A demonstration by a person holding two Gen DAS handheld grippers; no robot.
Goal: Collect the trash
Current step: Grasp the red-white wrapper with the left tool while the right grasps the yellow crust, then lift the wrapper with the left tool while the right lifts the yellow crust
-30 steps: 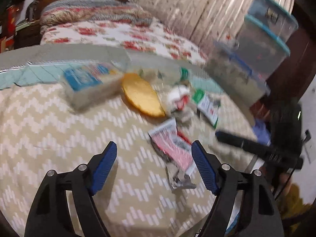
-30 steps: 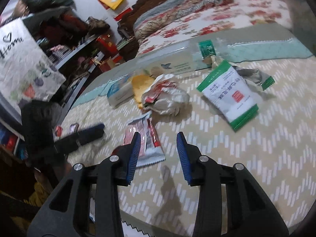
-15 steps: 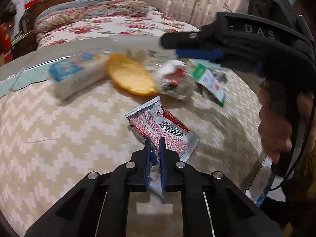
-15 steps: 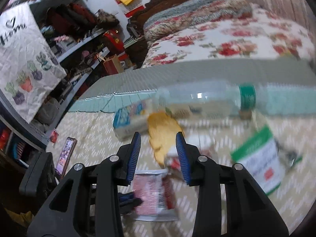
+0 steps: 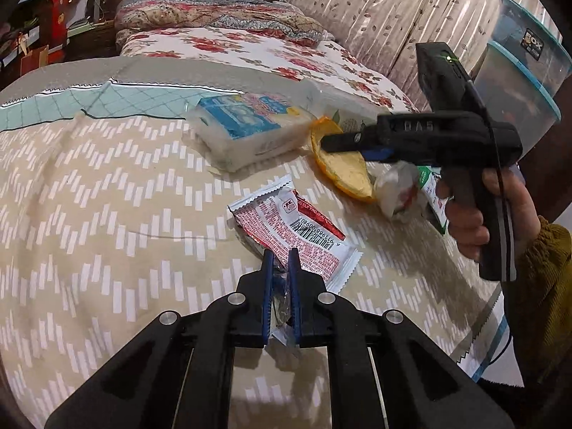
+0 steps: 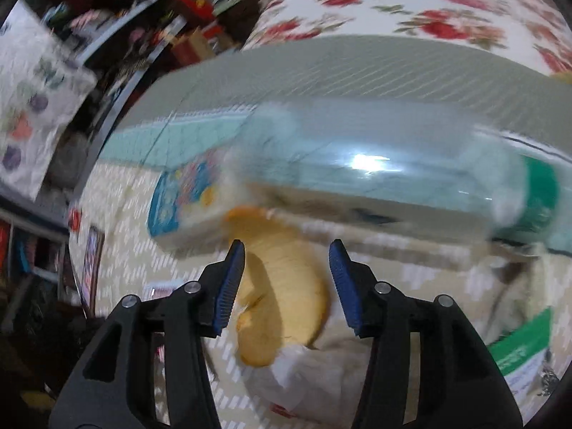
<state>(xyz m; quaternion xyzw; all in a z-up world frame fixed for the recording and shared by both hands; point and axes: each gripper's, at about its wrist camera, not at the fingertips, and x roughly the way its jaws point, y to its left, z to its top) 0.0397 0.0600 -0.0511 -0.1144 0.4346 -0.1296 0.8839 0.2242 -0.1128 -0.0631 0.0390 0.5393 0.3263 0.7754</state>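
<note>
My left gripper (image 5: 280, 261) is shut on the near edge of a red-and-white snack wrapper (image 5: 296, 232) that lies on the beige zigzag tablecloth (image 5: 107, 232). My right gripper (image 6: 287, 250), held by a hand, hovers over an orange peel (image 6: 282, 286); its jaws are opening and press on nothing. From the left wrist, the right gripper (image 5: 327, 142) points left over the orange peel (image 5: 343, 168). A crumpled white wrapper (image 6: 314, 375), a green-and-white packet (image 6: 518, 350) and a clear plastic bottle (image 6: 375, 178) lie close by.
A blue-printed tissue pack (image 5: 246, 128) lies left of the peel. Clear storage boxes with teal lids (image 5: 518, 82) are stacked at the right. A bed with a floral quilt (image 5: 250, 50) stands behind the table. A phone (image 6: 91, 261) lies near the table's left edge.
My left gripper went from wide open to shut on the snack wrapper's edge. My right gripper swept across the table from the wrapper to above the orange peel, and its jaws widened a little.
</note>
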